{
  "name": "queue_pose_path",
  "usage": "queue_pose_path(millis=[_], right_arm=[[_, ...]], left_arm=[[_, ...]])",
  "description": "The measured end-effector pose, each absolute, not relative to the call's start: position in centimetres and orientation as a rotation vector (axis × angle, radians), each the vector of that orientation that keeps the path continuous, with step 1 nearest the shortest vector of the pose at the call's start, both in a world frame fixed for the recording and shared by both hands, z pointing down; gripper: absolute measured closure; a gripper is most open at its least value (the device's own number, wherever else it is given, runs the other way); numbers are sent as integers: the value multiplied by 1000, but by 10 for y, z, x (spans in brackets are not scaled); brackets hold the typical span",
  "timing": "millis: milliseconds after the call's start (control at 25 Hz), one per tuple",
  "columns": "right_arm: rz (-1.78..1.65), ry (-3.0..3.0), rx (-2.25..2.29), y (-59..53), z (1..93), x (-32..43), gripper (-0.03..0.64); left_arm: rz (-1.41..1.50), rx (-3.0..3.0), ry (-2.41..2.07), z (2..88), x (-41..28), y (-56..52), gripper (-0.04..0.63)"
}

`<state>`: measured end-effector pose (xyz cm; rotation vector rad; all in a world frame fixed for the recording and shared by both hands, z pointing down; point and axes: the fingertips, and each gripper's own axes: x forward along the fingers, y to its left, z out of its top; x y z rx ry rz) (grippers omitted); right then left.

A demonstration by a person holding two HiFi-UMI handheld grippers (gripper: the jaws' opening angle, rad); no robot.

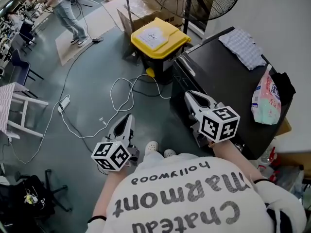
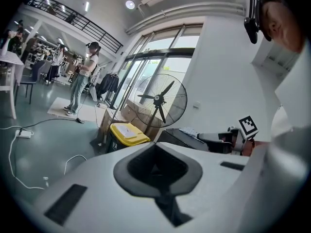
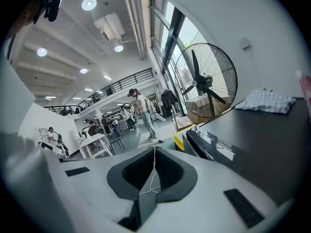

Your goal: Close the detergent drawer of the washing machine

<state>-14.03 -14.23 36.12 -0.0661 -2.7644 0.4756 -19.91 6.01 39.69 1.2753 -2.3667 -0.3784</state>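
Smooth grey floor [image 1: 92, 101]; boxy black washing machine [image 1: 228, 76], checked cloth [image 1: 241, 45].

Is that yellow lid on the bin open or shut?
Shut. In the head view the yellow lid lies flat on the black bin, covering its whole top.

White shirt [image 1: 194, 205] with dark lettering
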Motion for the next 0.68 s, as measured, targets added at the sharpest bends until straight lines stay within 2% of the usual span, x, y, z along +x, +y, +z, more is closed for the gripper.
queue_pose_path(millis=[680], right_arm=[[441,-2750,-76,-136,366,-134,586]], left_arm=[[-413,1282,-2353,400,-192,60,586]])
